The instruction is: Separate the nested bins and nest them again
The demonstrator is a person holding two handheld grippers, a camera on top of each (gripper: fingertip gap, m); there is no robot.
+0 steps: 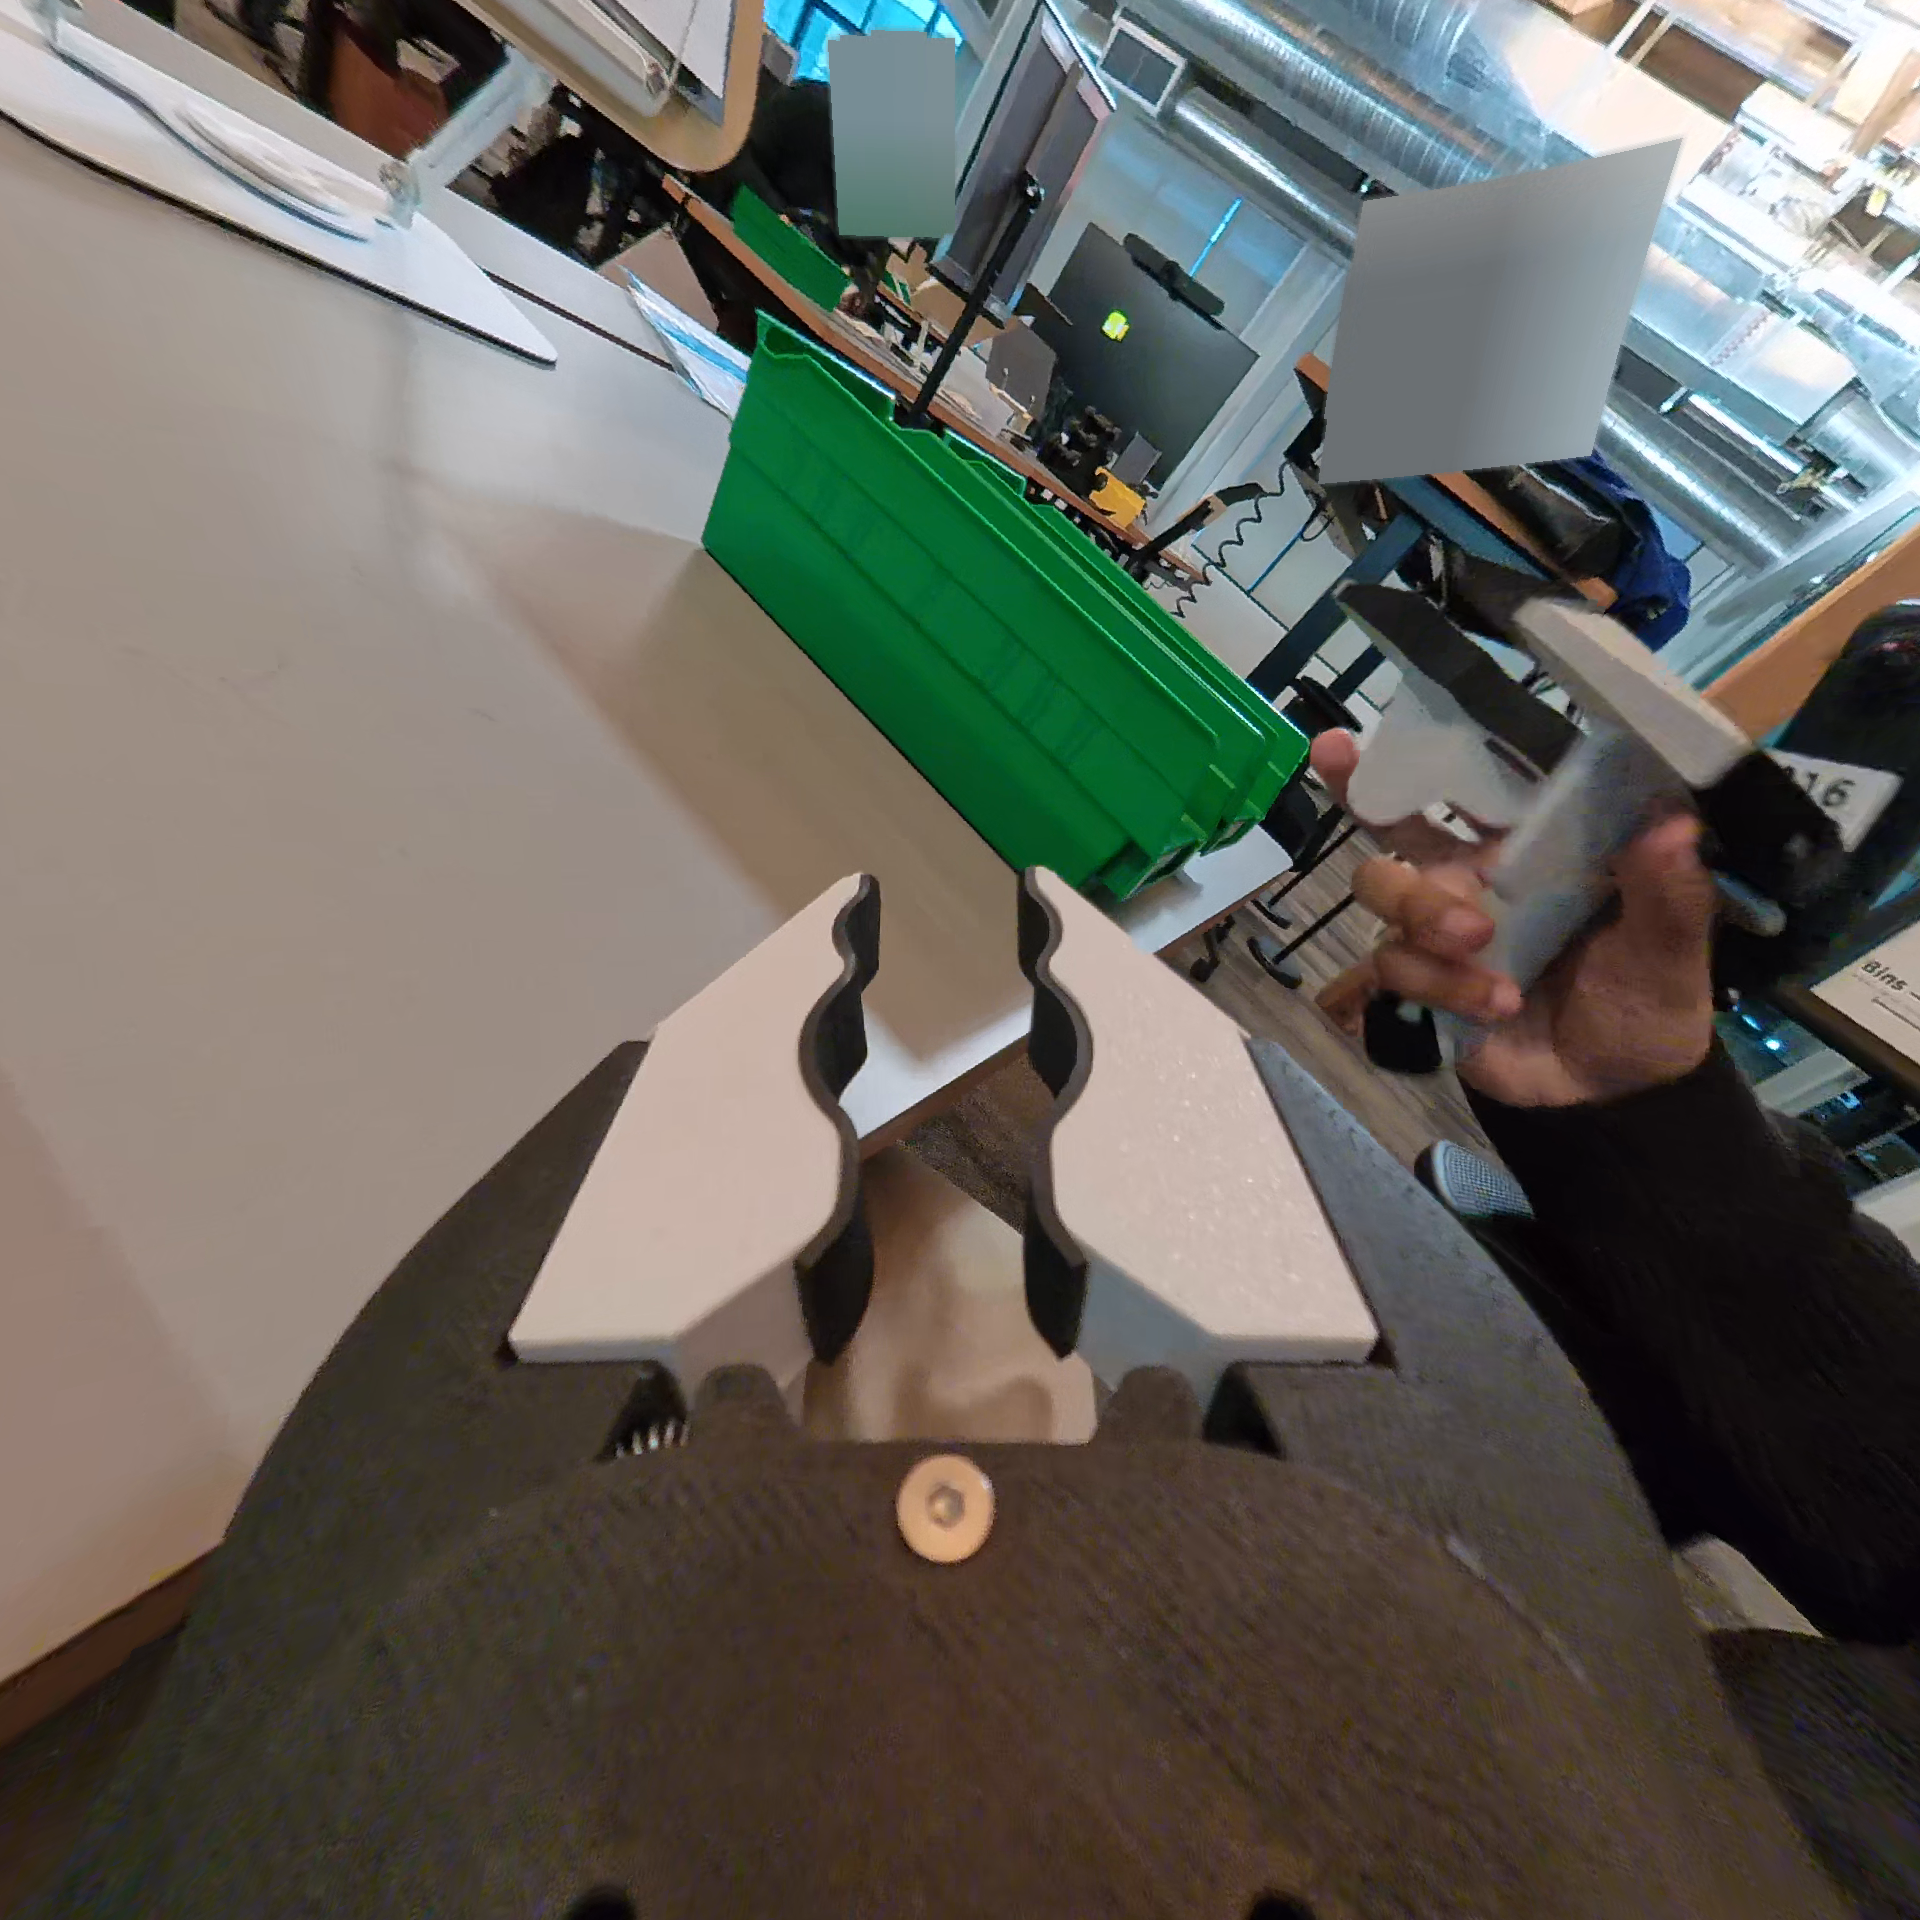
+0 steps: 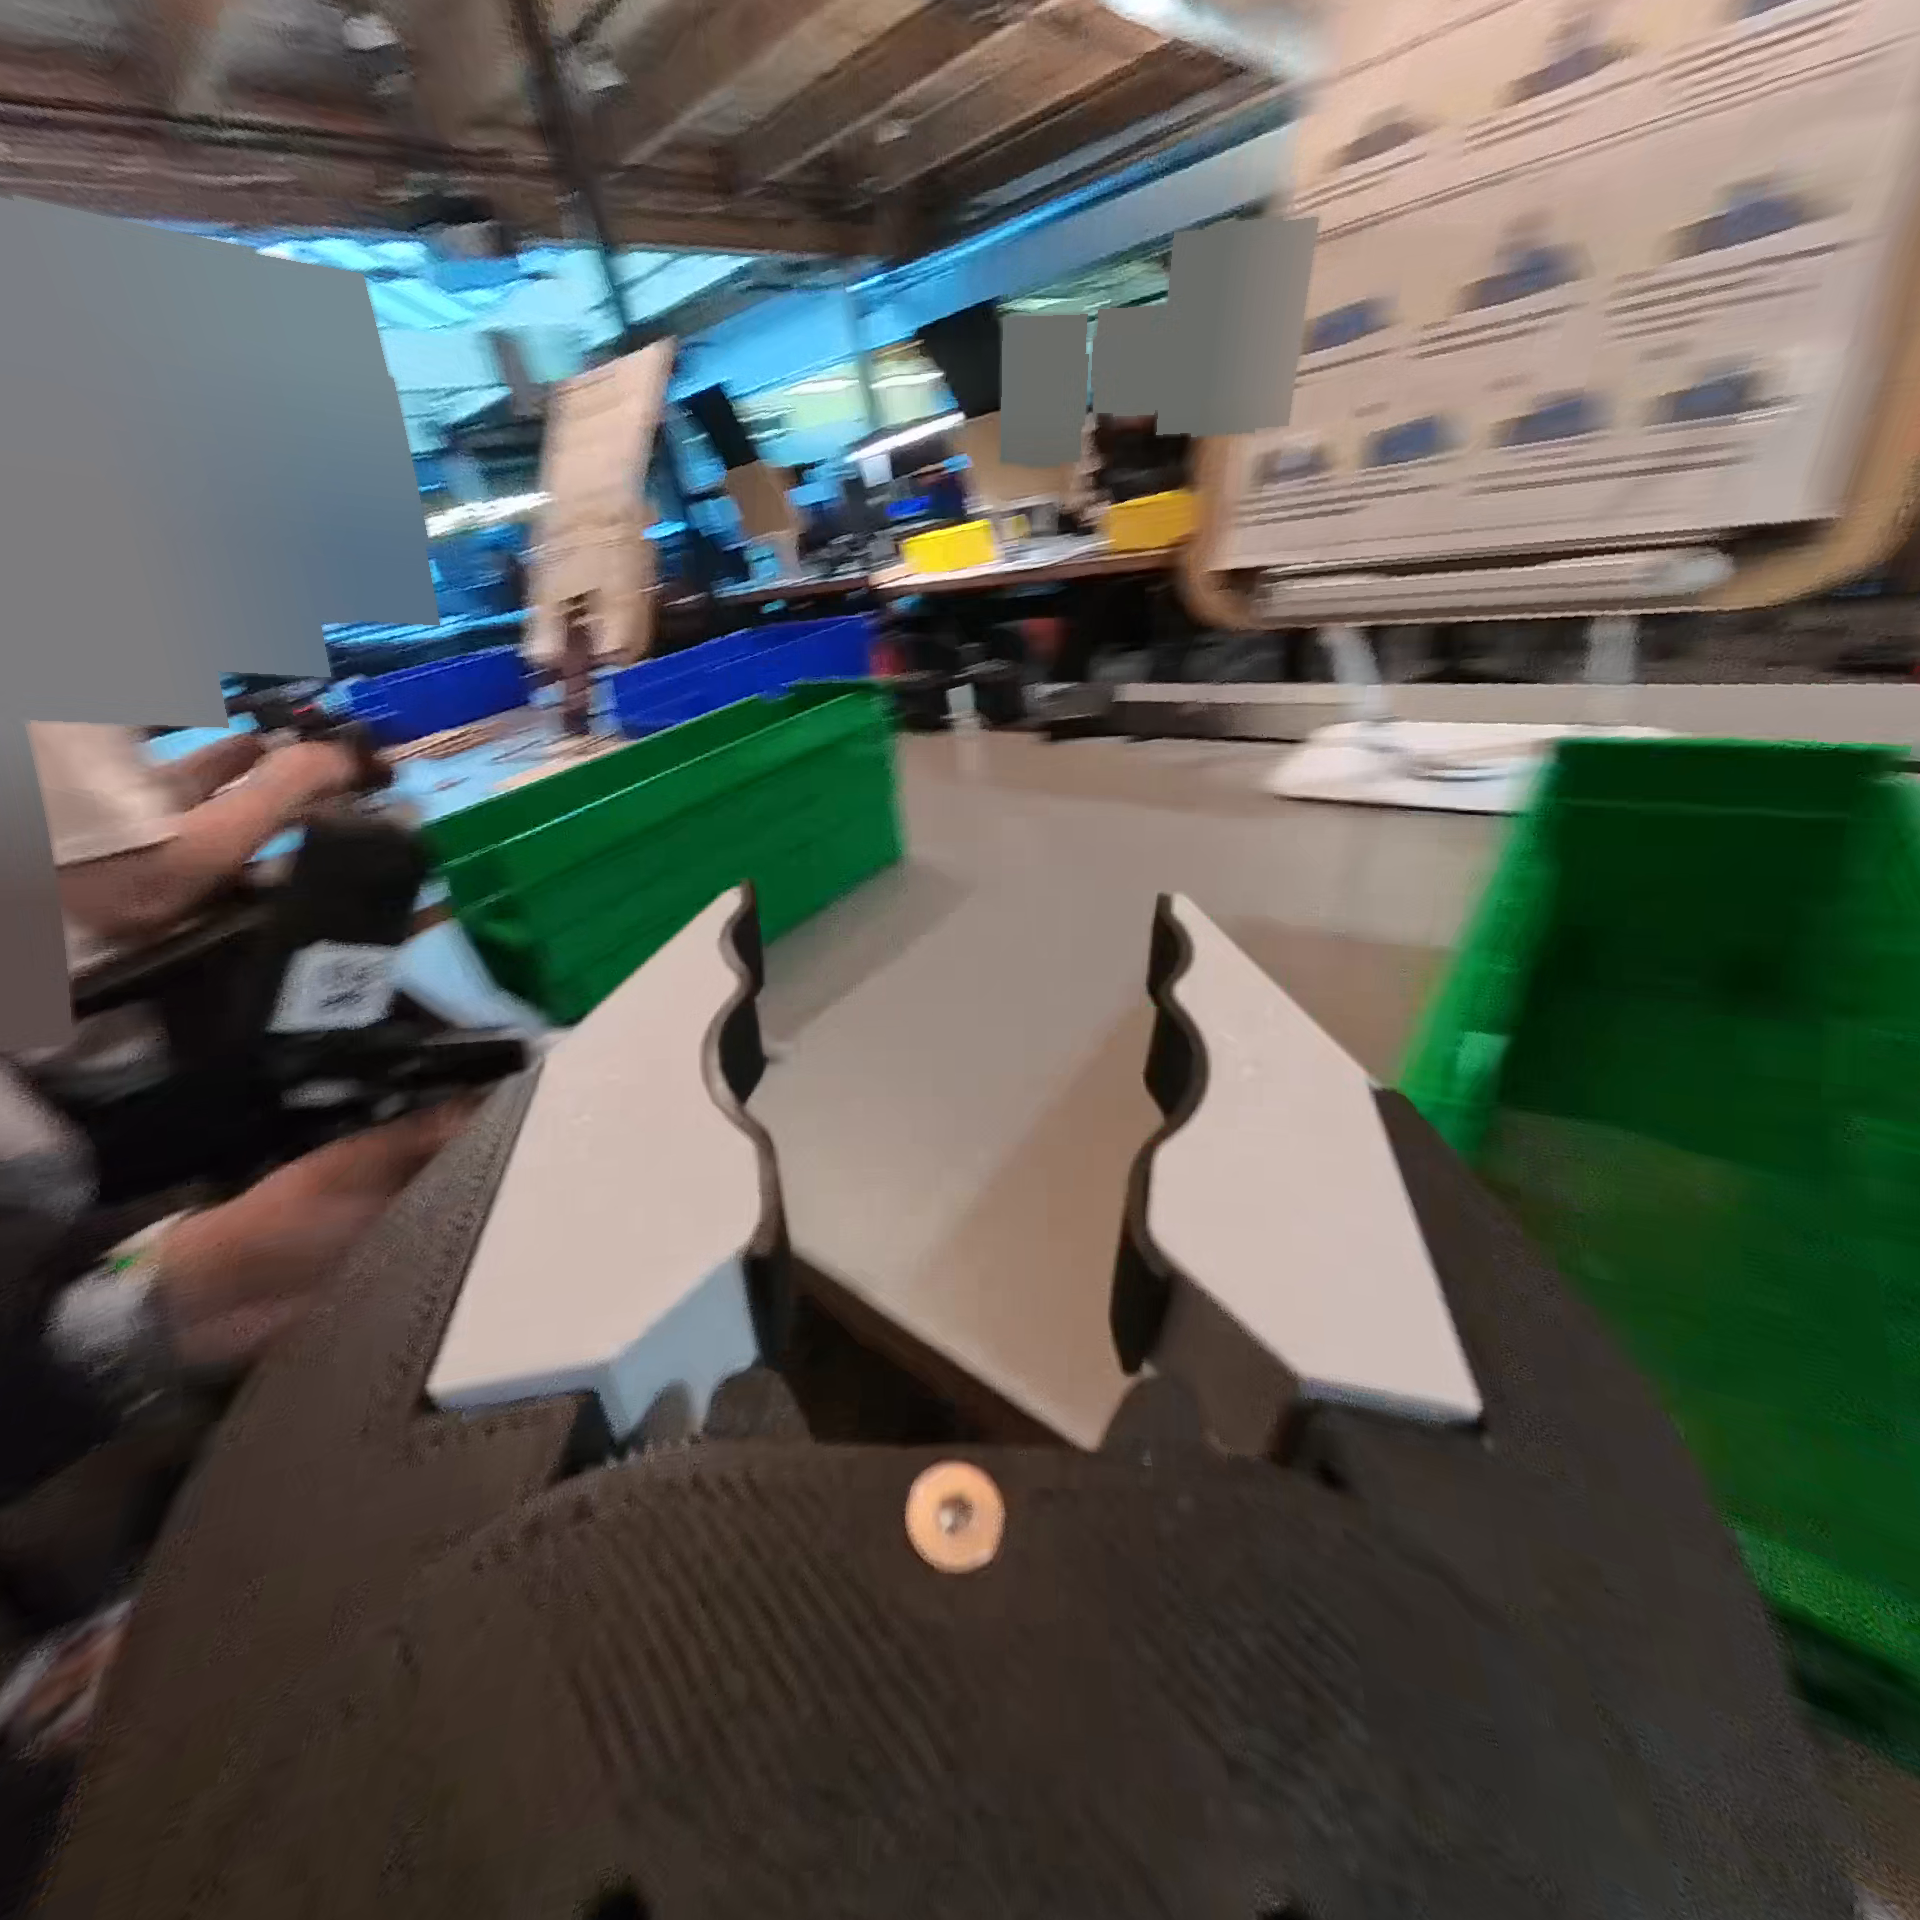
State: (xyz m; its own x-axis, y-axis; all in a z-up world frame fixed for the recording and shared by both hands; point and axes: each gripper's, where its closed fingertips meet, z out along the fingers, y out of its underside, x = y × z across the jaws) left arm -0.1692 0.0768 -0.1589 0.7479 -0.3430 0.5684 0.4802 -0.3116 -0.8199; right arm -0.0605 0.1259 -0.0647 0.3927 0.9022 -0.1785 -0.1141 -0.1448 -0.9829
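Note:
A stack of nested green bins (image 1: 987,644) stands on the grey table (image 1: 364,727), its near end by the table's edge. My left gripper (image 1: 945,914) is open with a narrow gap and empty, a little short of the stack's near end. My right gripper (image 1: 1475,644), held in a hand, hovers off the table to the right of the stack. In the blurred right wrist view my right gripper (image 2: 956,914) is wide open and empty above the table (image 2: 1039,831). The stack (image 2: 675,842) lies ahead to its left, and a separate green bin (image 2: 1714,1039) stands close on its right. The left gripper (image 2: 343,987) shows at the left.
A white monitor-stand base (image 1: 312,208) sits at the back of the table, also seen in the right wrist view (image 2: 1403,769). The table's edge (image 1: 1195,914) runs just past the stack's near end. Blue bins (image 2: 727,665) and yellow bins (image 2: 945,545) stand on tables behind.

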